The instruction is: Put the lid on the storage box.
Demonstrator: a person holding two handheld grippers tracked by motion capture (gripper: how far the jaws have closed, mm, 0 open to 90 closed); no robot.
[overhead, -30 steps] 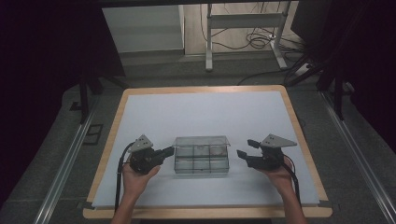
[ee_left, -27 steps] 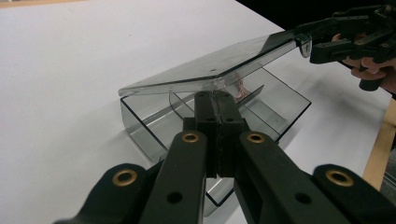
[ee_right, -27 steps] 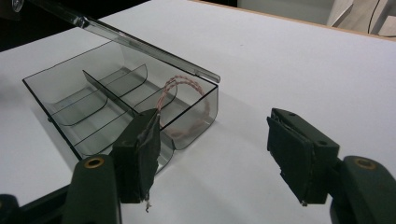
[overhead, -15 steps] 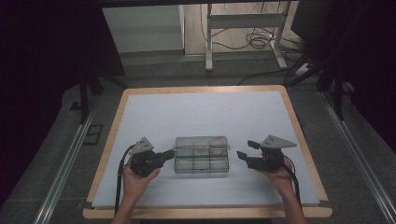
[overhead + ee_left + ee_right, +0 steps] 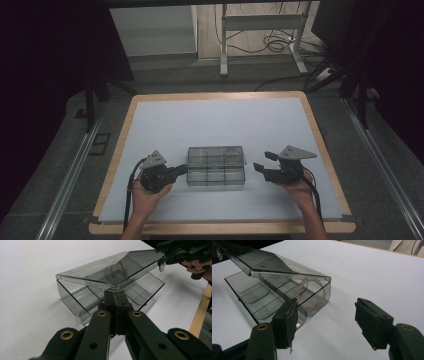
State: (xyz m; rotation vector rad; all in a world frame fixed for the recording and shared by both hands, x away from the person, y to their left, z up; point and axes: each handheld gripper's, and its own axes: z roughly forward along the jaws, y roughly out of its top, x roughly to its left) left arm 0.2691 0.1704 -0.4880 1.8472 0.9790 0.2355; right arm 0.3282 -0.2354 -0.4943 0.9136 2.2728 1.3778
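A smoky clear compartment box [image 5: 216, 167] lies on the white mat, its lid [image 5: 110, 271] tilted up at the near side. A pinkish twisted loop [image 5: 312, 293] lies in one end compartment. My left gripper [image 5: 183, 170] is at the box's left end. Its jaws are shut, and the tips [image 5: 116, 293] sit right under the lid's raised corner. My right gripper [image 5: 264, 162] hovers at the box's right end, open. Its left finger [image 5: 285, 323] is in front of the box's near corner, and nothing lies between the pads. The right gripper [image 5: 180, 251] also shows beyond the lid's far end.
The white mat [image 5: 220, 122] covers a wood-edged table [image 5: 118, 150]. A metal stand's legs and loose cables [image 5: 272, 42] lie on the floor beyond the far edge. Rails [image 5: 67, 180] run along both sides of the table.
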